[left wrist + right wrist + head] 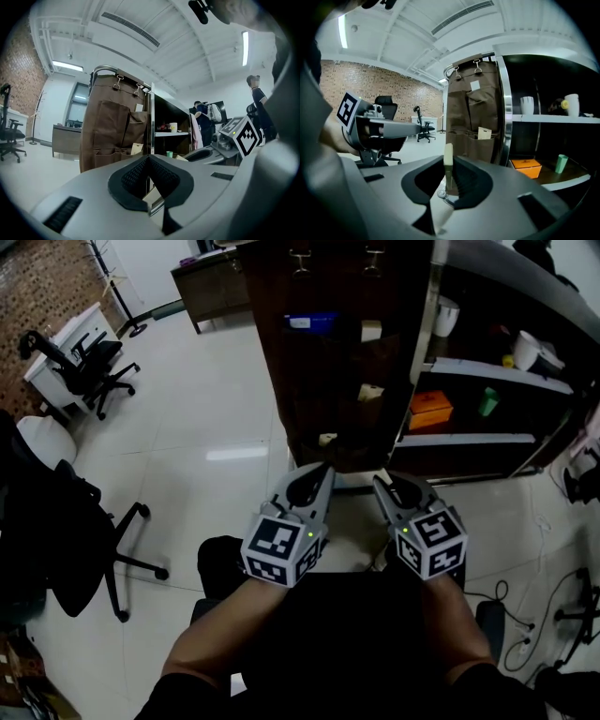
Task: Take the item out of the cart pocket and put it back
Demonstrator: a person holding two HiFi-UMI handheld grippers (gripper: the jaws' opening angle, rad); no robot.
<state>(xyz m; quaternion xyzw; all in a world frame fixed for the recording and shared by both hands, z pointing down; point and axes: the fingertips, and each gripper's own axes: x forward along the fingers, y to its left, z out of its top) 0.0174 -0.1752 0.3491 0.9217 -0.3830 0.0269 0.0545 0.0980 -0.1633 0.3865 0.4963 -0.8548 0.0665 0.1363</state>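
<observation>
A brown fabric pocket organiser [337, 352] hangs on the side of a dark cart, straight ahead of both grippers. Its pockets hold a blue item [309, 322] and several cream cards [370, 392]. My right gripper [394, 491] is shut on a thin cream flat item [448, 157], seen edge-on and upright between the pads. It is held a short way in front of the organiser [476, 117], where another cream card [484, 133] sticks out of a pocket. My left gripper [314, 486] is beside it with its jaws together and nothing visibly between them [149, 161].
The cart's shelves on the right carry an orange box [430, 411], a green cup [488, 402] and a white cup [446, 315]. Office chairs [89, 367] stand at far left, a black chair [66, 531] nearer. Cables [553, 606] lie on the floor right. People [204, 117] stand beyond the cart.
</observation>
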